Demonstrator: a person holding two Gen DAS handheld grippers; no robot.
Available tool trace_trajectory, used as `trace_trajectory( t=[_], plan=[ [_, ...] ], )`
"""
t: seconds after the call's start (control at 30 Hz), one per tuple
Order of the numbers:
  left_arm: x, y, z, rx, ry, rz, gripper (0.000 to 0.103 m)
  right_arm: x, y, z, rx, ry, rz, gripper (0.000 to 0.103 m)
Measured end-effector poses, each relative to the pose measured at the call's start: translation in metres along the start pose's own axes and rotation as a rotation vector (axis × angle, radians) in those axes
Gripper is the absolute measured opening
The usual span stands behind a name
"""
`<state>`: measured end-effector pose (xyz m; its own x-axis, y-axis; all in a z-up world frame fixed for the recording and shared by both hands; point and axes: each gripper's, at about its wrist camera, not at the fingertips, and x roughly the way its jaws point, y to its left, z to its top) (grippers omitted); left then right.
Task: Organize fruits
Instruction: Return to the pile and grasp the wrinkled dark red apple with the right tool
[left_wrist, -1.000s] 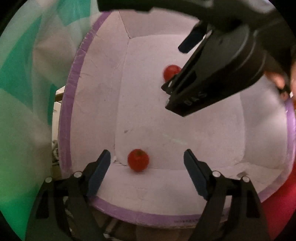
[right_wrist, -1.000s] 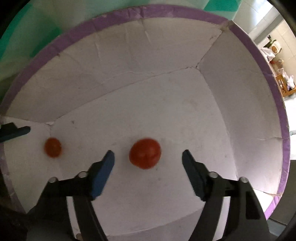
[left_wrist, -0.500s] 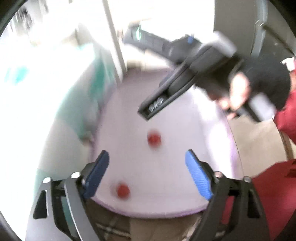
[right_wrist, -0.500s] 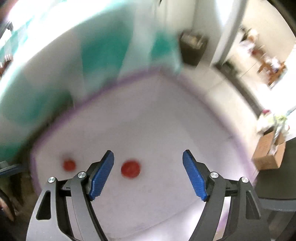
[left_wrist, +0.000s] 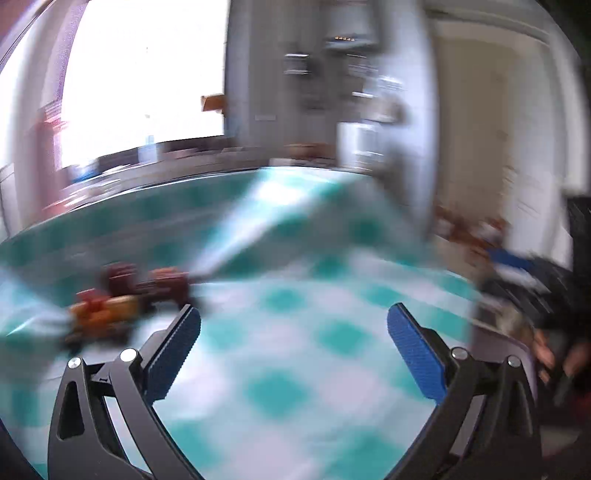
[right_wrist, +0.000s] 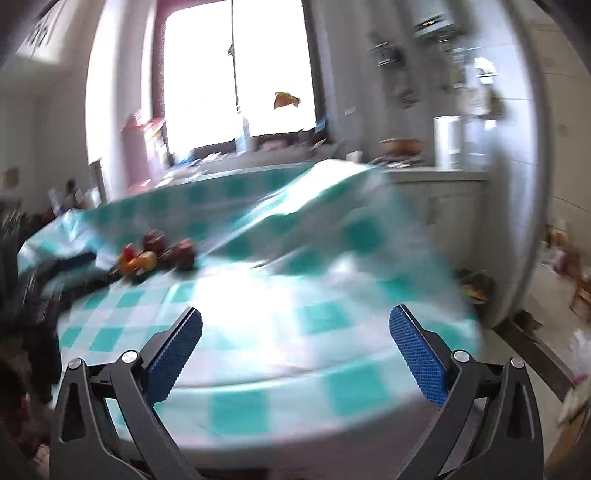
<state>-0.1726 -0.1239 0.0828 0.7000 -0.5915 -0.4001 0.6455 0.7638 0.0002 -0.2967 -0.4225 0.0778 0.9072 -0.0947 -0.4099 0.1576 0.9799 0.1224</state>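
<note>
A pile of red, dark red and yellow fruits (right_wrist: 157, 254) lies on a teal-and-white checked tablecloth (right_wrist: 288, 325), at the far left. It also shows, blurred, in the left wrist view (left_wrist: 125, 302). My left gripper (left_wrist: 293, 350) is open and empty above the cloth, with the pile to its left. My right gripper (right_wrist: 295, 350) is open and empty, well short of the pile. The white box with its two tomatoes is out of view.
The cloth rises in a fold (right_wrist: 332, 192) behind the fruits. A bright window (right_wrist: 236, 74) and a cluttered counter (right_wrist: 406, 147) stand behind the table. A person's hand (left_wrist: 546, 354) shows at the right edge of the left wrist view.
Both grippers have swung up and away from the white purple-edged box with two tomatoes. They now face the table with the fruit pile. Both stayed open.
</note>
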Motion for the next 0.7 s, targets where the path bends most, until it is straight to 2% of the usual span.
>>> trace_trajectory(
  t=[0.03, 0.1, 0.17, 0.2, 0.27, 0.33, 0.4, 0.5, 0.57, 0.7],
  plan=[
    [0.002, 0.038, 0.007, -0.052, 0.003, 0.082, 0.101, 0.009, 0.026, 0.008, -0.034, 0.021, 0.026, 0.098],
    [0.016, 0.092, 0.016, -0.134, 0.023, 0.200, 0.101, 0.025, 0.061, 0.014, -0.094, 0.035, 0.062, 0.098],
    [0.033, 0.157, 0.017, -0.263, 0.058, 0.324, 0.101, 0.055, 0.104, 0.024, -0.183, 0.080, 0.073, 0.098],
    [0.038, 0.184, 0.015, -0.323, 0.076, 0.375, 0.101, 0.056, 0.120, 0.022, -0.212, 0.105, 0.076, 0.098],
    [0.039, 0.219, 0.012, -0.403, 0.098, 0.423, 0.101, 0.104, 0.147, 0.025, -0.258, 0.199, 0.118, 0.098],
    [0.035, 0.247, 0.003, -0.461, 0.106, 0.451, 0.101, 0.149, 0.163, 0.029, -0.263, 0.306, 0.149, 0.098],
    [0.026, 0.263, -0.016, -0.512, 0.109, 0.462, 0.101, 0.186, 0.173, 0.034, -0.263, 0.368, 0.151, 0.098],
    [0.027, 0.286, -0.027, -0.586, 0.152, 0.436, 0.101, 0.231, 0.188, 0.041, -0.286, 0.392, 0.164, 0.098],
    [0.022, 0.295, -0.028, -0.629, 0.146, 0.435, 0.101, 0.261, 0.201, 0.046, -0.284, 0.432, 0.191, 0.098],
    [0.023, 0.292, -0.030, -0.632, 0.162, 0.419, 0.101, 0.310, 0.226, 0.050, -0.325, 0.469, 0.165, 0.098]
  ],
)
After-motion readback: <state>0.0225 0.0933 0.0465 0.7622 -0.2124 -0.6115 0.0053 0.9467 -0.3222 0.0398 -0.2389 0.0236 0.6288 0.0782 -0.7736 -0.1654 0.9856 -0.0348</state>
